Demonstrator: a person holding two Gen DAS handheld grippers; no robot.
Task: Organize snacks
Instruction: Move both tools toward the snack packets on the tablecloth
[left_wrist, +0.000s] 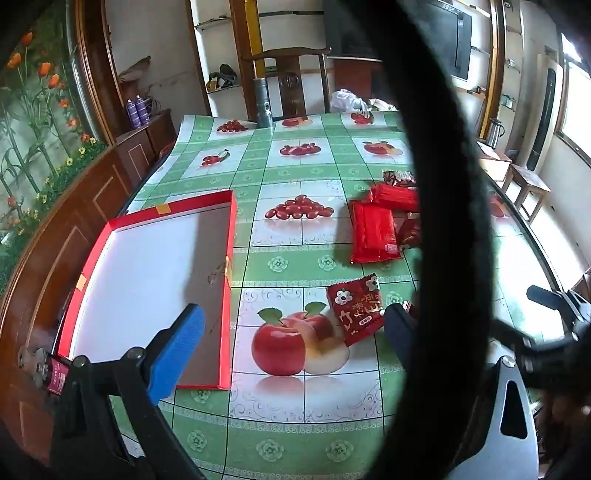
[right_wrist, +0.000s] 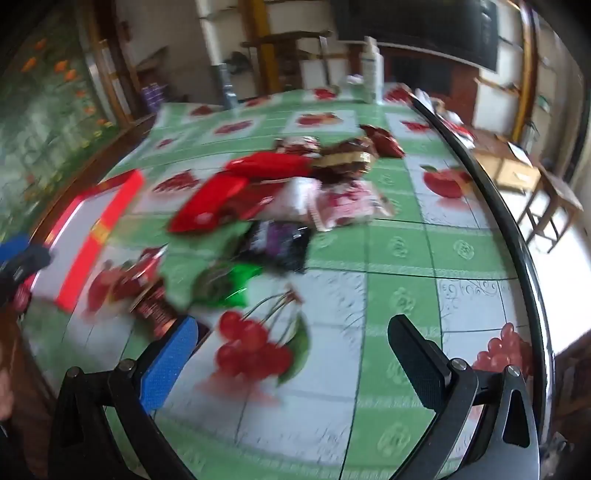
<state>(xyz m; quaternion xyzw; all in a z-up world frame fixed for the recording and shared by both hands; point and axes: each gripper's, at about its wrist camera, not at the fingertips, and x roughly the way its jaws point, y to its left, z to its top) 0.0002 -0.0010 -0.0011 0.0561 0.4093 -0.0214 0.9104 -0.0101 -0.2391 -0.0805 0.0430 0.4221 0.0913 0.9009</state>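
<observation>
The left gripper (left_wrist: 295, 328) stands wide open and empty over the fruit-print tablecloth (left_wrist: 295, 424). Nearest it, at about two o'clock and just beside the dark right finger (left_wrist: 402, 332), lies a small red snack packet (left_wrist: 354, 308), its long axis tilted toward one o'clock. At ten o'clock sits the empty red box (left_wrist: 147, 280). Farther off, at one o'clock, are two long red packs (left_wrist: 373, 230).

The right gripper (right_wrist: 291, 354) is also wide open with nothing between its fingers; the blurred snack heap (right_wrist: 280, 192) lies at twelve o'clock, with what is probably a green packet (right_wrist: 229, 284) nearest, at eleven. The left hand seems nearer a pick.
</observation>
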